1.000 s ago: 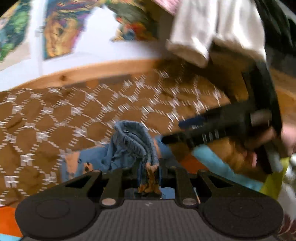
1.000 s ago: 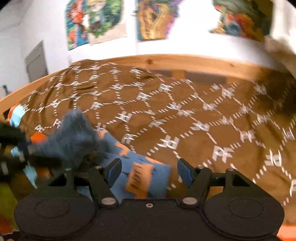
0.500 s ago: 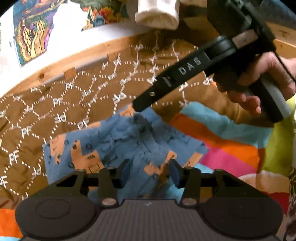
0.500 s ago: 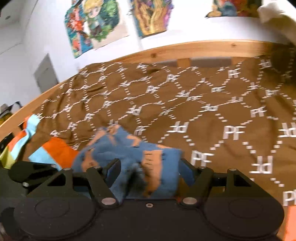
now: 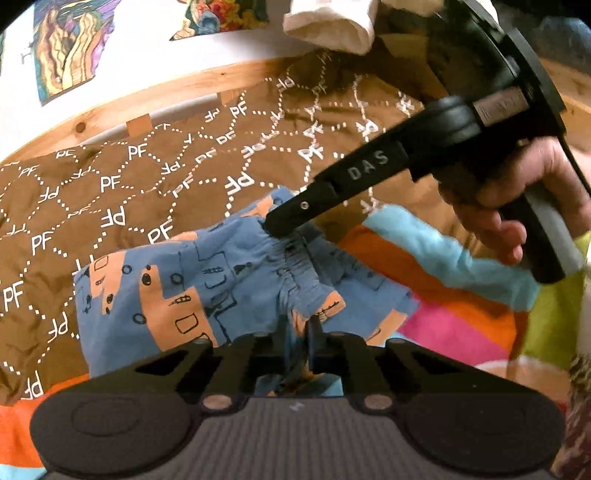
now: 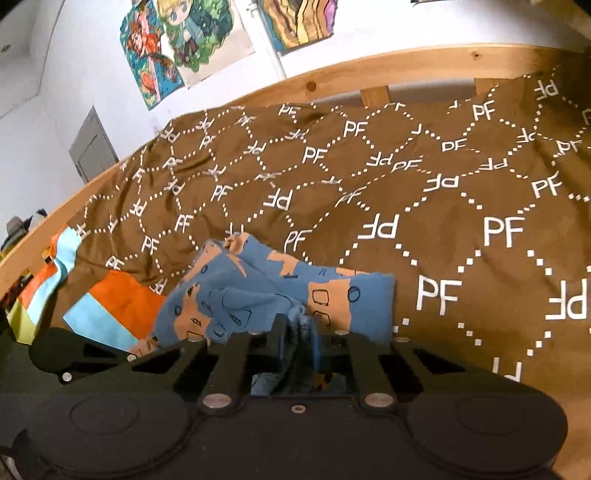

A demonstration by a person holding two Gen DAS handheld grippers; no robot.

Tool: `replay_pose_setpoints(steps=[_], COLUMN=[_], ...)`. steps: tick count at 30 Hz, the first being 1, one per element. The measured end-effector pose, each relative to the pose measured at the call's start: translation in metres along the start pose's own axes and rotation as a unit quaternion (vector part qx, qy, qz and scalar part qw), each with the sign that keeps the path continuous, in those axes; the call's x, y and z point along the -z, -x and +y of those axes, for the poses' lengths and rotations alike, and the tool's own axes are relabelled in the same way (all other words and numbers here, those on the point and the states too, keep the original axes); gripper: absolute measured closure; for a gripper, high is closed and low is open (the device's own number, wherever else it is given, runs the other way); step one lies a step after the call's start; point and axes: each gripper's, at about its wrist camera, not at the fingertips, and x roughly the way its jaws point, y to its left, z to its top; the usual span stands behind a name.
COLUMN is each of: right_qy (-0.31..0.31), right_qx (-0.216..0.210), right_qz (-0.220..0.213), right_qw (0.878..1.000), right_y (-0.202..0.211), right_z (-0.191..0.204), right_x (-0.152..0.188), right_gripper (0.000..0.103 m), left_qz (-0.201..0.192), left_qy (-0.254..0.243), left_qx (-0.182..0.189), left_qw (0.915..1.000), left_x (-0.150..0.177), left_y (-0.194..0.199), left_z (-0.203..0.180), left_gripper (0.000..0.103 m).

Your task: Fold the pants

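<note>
Small blue pants with orange patches (image 5: 155, 291) lie crumpled on a brown bedspread (image 5: 110, 192). In the left wrist view my left gripper (image 5: 298, 325) is shut on the gathered waistband at its near end. My right gripper (image 5: 273, 227) comes in from the right, its tip on the waistband's far end. In the right wrist view the pants (image 6: 258, 291) lie bunched in front, and my right gripper (image 6: 297, 325) is shut on a fold of blue cloth.
A striped blanket of orange, light blue, pink and green (image 5: 461, 288) lies under and right of the pants; it also shows at the left in the right wrist view (image 6: 110, 306). A wooden bed rail (image 6: 369, 74) runs along the wall. A white garment (image 5: 332, 22) hangs above.
Both grippers were open half a second ago and have closed on the pants' waistband. The pants have come down from a lifted bunch and now lie spread on the bed.
</note>
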Motion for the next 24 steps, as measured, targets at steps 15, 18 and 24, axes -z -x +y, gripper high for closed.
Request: replay_pose_setpoints(steps=[15, 18, 24], right_qy=[0.02, 0.013, 0.026], right_qx=[0.06, 0.067, 0.072], right_qz=[0.036, 0.038, 0.038], right_qw=[0.997, 0.997, 0.996], right_y=[0.014, 0.008, 0.009], right_z=[-0.016, -0.02, -0.017], right_x=[0.002, 0.012, 0.006], right_gripper=[0.087, 0.084, 0.083], left_qz=[0.016, 0.012, 0.012], left_qy=[-0.011, 0.001, -0.008], left_qx=[0.051, 0.056, 0.051], left_qw=[0.9985, 0.9984, 0.9986], left_x=[-0.003, -0.003, -0.006], left_y=[-0.023, -0.019, -0.015], left_z=[-0.019, -0.016, -0.02], left_gripper=[0.093, 0.091, 0.091])
